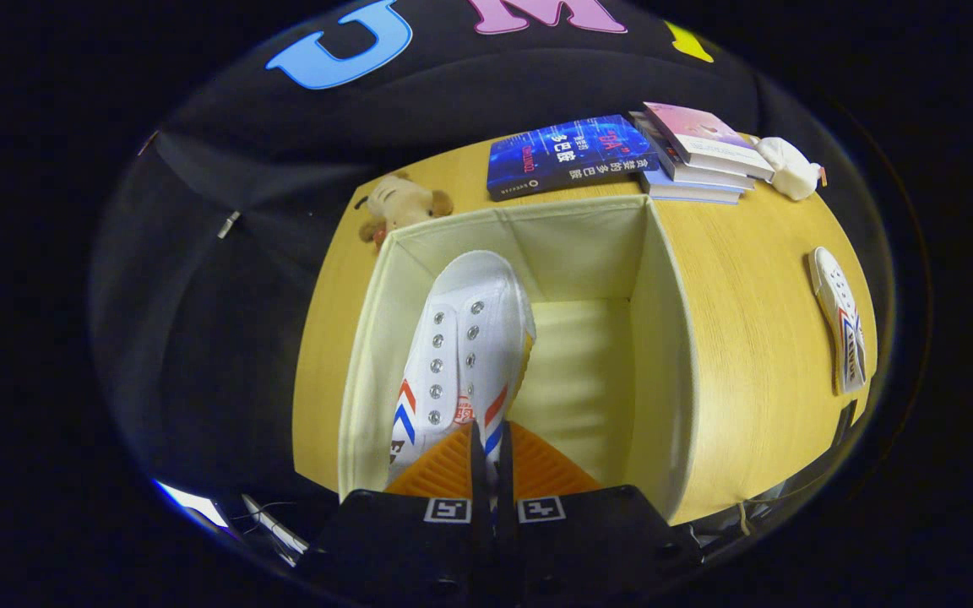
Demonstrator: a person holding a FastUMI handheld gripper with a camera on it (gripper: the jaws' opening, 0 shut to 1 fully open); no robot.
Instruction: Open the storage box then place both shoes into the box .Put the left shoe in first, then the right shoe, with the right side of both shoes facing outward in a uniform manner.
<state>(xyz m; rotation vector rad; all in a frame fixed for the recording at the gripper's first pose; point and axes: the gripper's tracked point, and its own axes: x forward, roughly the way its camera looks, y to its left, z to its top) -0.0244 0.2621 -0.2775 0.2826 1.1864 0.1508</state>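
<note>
The blue book (569, 155) beyond the storage box (664, 355) is showing upside-down Chinese title characters, too distorted for reading reliably.

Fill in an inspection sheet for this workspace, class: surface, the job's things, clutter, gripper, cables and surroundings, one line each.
Surface: wooden table, bare between the objects.
Job's things: open cream storage box just ahead of the fingers; white shoe held toe-forward over its inside; second shoe lying on the table beside the box.
Clutter: blue book, stack of books, white soft toy and plush toy, all beyond the box.
Gripper: gripper shut on the white shoe's heel end.
Cables: thin cord at the table's near edge.
Surroundings: black cloth wall behind the table.
</note>
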